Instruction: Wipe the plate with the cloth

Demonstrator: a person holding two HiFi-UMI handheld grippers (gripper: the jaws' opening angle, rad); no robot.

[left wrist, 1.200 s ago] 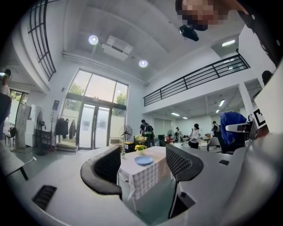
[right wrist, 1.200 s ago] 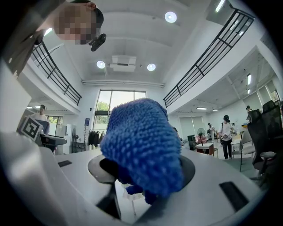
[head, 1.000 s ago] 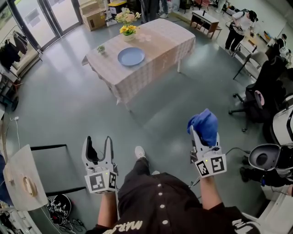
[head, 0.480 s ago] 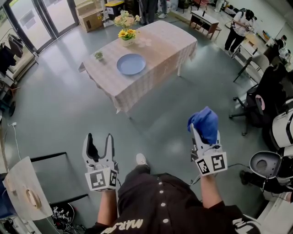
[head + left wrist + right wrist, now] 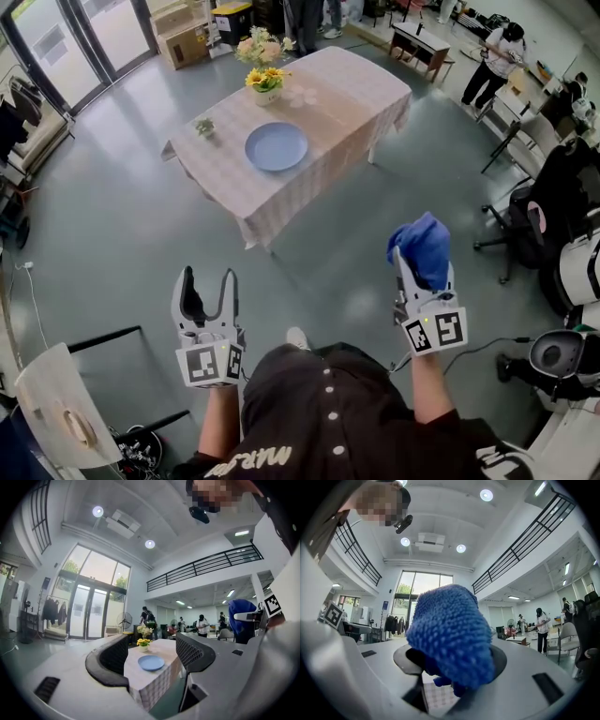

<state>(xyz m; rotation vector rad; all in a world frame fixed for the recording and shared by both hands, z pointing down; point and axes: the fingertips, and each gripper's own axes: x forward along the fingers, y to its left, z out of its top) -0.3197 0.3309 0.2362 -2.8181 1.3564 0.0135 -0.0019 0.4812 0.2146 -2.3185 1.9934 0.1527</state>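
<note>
While the plate (image 5: 277,147) is sitting upper centre on the table (image 5: 352,89), the right gripper (image 5: 418,270) is pinching the cloth (image 5: 424,246) by its bunch, probably soft and light; the left gripper (image 5: 207,283) is gaping wide, empty.

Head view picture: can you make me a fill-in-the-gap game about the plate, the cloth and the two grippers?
The right gripper is shut on a fluffy cloth that is coloured ____.
The left gripper has its jaws apart and holds ____.
The round blue plate lies on a ____, near a pot of yellow flowers.
Missing words: blue; nothing; table.
</note>
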